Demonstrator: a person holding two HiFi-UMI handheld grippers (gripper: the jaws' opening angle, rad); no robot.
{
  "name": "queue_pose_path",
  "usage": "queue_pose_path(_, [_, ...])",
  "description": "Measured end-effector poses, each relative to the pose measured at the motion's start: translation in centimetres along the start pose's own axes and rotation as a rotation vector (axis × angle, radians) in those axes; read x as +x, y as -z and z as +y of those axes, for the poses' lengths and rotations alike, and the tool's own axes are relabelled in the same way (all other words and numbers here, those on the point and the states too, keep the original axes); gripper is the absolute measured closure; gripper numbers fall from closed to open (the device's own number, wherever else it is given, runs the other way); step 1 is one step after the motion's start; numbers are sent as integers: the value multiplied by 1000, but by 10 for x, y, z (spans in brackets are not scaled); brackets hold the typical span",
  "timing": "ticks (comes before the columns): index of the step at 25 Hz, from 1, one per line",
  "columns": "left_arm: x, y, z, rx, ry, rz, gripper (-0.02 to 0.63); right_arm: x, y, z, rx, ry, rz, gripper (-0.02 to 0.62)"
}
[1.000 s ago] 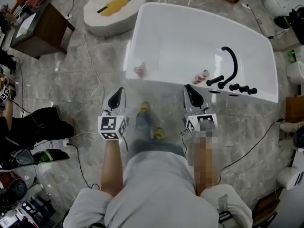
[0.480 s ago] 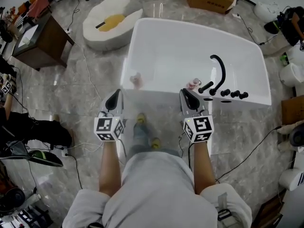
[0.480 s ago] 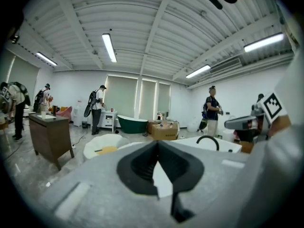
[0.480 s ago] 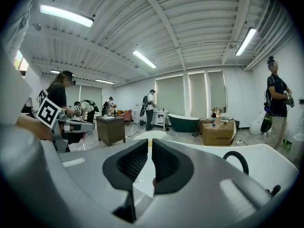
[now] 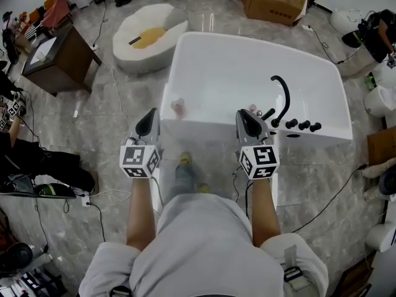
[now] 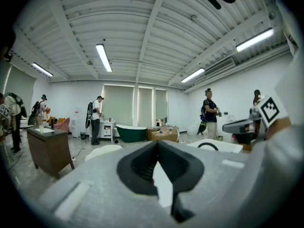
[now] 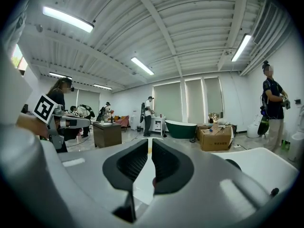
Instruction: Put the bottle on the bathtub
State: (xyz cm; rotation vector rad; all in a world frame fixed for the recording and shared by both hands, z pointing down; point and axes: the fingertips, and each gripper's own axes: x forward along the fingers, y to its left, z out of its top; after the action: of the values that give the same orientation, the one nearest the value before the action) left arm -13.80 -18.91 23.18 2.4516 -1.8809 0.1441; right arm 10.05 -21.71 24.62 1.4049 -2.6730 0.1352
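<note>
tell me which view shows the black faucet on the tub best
The head view: the black faucet shows whole from above, arching over the rim of the white bathtub beside its knobs. The left gripper view catches only a dark arc of it; the right gripper view, just a dark sliver.

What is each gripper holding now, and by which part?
Nothing is held: the left gripper has shut, empty jaws; the right gripper has jaws slightly apart, also empty.
</note>
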Motion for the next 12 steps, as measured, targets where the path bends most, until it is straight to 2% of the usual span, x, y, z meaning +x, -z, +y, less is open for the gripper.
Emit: queue_pose_path(12, [-30, -34, -11, 41, 8, -58, 607, -32, -13, 3, -17, 30, -31, 568])
